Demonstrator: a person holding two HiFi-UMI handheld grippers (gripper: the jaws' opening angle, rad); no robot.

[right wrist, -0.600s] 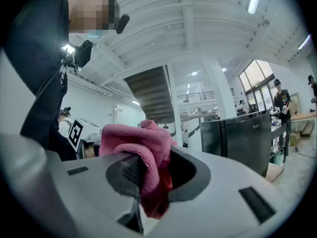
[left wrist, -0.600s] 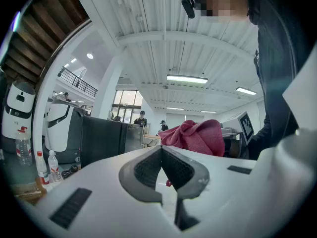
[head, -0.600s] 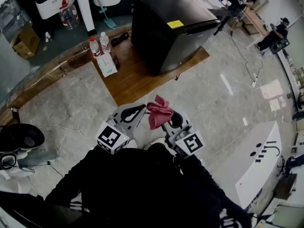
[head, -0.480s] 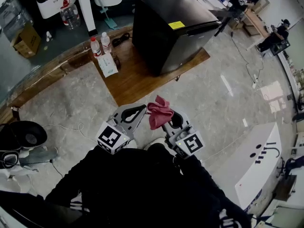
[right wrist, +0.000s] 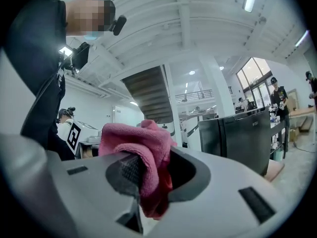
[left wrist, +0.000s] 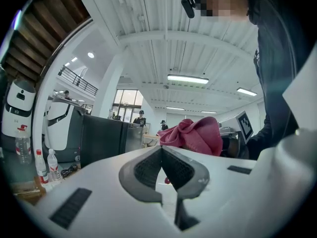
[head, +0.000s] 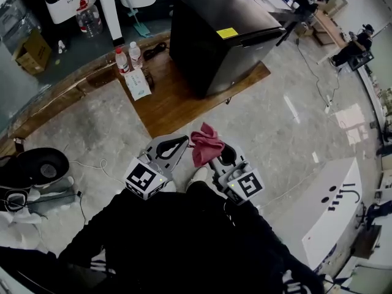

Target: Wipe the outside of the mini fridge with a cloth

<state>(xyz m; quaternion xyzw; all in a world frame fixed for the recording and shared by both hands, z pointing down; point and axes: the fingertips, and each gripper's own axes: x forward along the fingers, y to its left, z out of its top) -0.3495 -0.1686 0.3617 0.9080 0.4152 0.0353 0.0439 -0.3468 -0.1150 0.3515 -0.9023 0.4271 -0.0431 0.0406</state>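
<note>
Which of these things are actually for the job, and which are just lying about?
For the job: pink cloth, in the right gripper; black mini fridge.
Lying about: water bottles, white packet, cardboard box.

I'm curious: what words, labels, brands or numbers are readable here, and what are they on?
Nothing reads clearly enough to quote.
Yellow sticker on the mini fridge top: print too small.
Badge on the fridge front: blurred.
Red labels on the water bottles: too small.
Packet beside them: print too small.
Pink cloth: no print.
</note>
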